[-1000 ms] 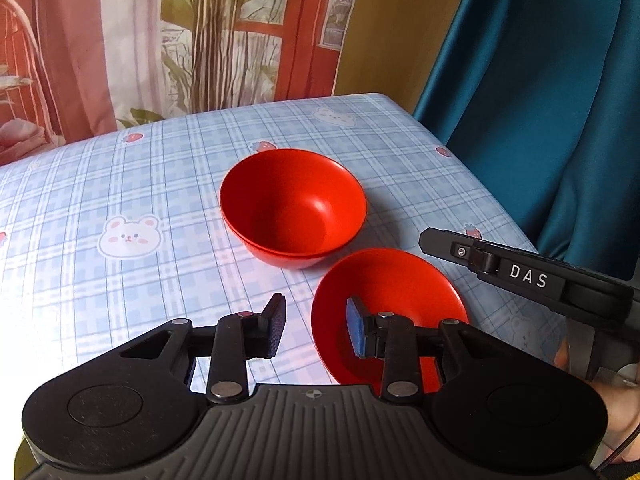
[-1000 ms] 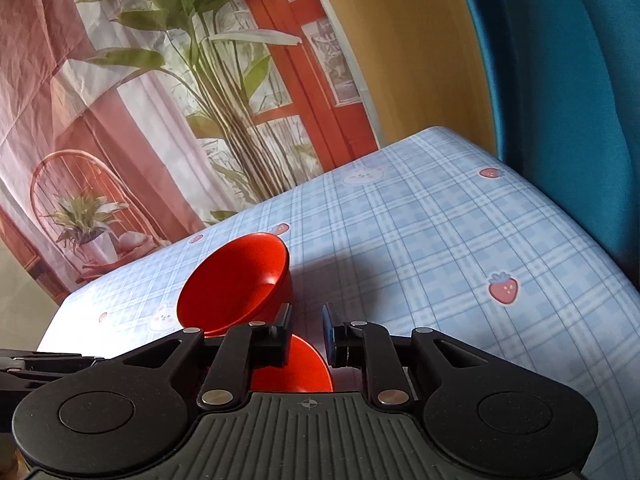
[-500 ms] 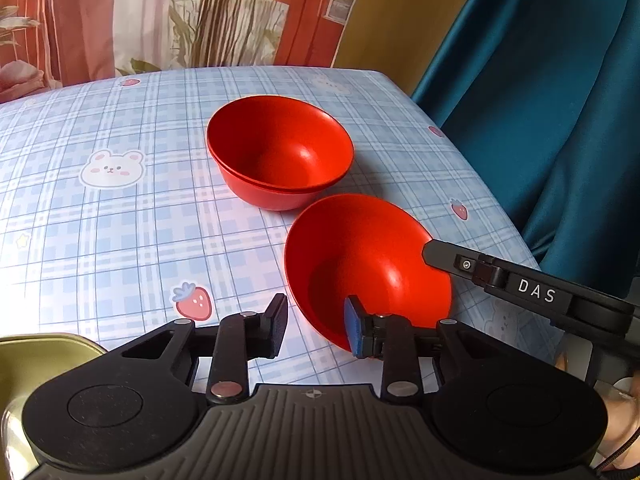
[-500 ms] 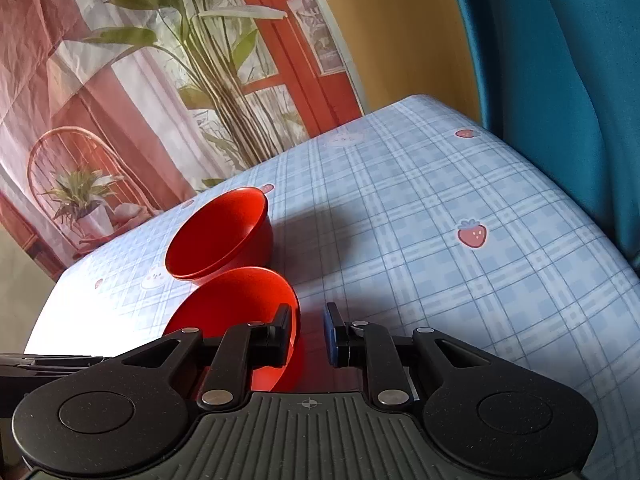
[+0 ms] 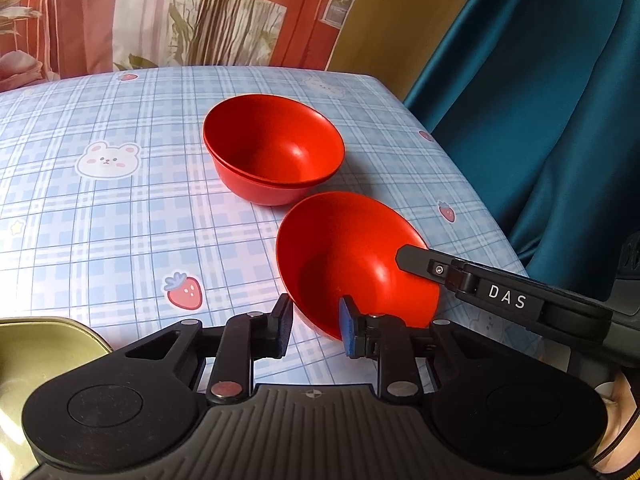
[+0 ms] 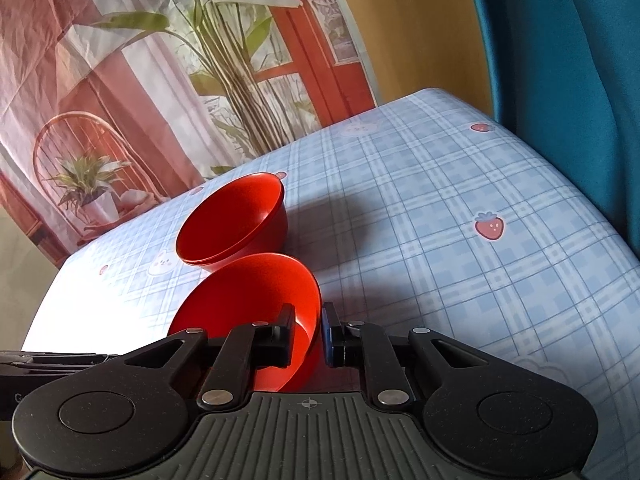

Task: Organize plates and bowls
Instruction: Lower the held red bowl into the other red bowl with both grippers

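A stack of red bowls (image 5: 274,148) stands on the checked tablecloth; it also shows in the right wrist view (image 6: 234,224). A single red bowl (image 5: 352,256) is tilted just in front of it. My right gripper (image 6: 307,334) is shut on this bowl's rim (image 6: 316,300) and holds it tilted. Its finger (image 5: 424,262) reaches over the bowl's right rim in the left wrist view. My left gripper (image 5: 315,330) is open, its jaws on either side of the near rim of the held bowl, not clamped.
A greenish-gold tray corner (image 5: 44,344) sits at the lower left. The table's right edge (image 5: 472,184) drops off beside a teal curtain (image 5: 552,100). A printed backdrop (image 6: 160,60) hangs behind the far edge.
The held bowl has risen and tilted more, moving toward the stack. Both grippers have moved with it; the left wrist view shifted so the tray corner came into sight.
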`<state>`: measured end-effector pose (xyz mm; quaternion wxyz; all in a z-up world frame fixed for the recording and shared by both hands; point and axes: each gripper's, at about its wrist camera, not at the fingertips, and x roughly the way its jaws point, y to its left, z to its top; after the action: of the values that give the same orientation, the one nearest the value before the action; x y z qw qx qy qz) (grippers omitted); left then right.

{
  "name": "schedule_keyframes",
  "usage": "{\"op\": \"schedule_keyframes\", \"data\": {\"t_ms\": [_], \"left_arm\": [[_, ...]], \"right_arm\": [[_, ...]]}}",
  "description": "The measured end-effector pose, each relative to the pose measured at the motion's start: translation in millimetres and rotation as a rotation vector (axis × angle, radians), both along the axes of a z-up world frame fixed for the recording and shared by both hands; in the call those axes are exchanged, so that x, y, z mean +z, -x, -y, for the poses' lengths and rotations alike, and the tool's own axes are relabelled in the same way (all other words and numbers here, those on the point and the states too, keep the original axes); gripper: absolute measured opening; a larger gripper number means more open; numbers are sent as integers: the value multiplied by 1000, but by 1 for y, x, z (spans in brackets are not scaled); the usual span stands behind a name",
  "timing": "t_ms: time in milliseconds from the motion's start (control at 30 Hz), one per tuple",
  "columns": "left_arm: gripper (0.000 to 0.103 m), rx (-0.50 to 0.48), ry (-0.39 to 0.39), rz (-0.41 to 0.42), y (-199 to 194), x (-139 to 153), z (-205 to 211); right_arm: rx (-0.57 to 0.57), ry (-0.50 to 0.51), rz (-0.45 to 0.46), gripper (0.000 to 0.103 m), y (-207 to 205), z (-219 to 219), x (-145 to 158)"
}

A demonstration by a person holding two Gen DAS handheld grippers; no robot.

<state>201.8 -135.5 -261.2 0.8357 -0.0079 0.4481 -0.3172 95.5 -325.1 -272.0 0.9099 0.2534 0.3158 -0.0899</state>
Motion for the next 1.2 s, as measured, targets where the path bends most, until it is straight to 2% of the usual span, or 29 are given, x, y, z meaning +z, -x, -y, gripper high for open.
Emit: {"op": "schedule_keyframes", "data": {"t_ms": [400, 800, 1000, 1200], "left_arm": [[24, 26, 32, 96, -1, 31, -9], [24, 63, 44, 169, -31, 57, -10], [24, 57, 14, 199, -53, 57, -2], [25, 49, -21, 189, -88, 45, 6]], "right_arm": [[15, 7, 75, 14, -5, -3, 26], [63, 40, 157, 14, -45, -1, 55], [71, 73, 168, 14, -71, 4, 56], [76, 95, 159, 15, -107, 12, 44]]}}
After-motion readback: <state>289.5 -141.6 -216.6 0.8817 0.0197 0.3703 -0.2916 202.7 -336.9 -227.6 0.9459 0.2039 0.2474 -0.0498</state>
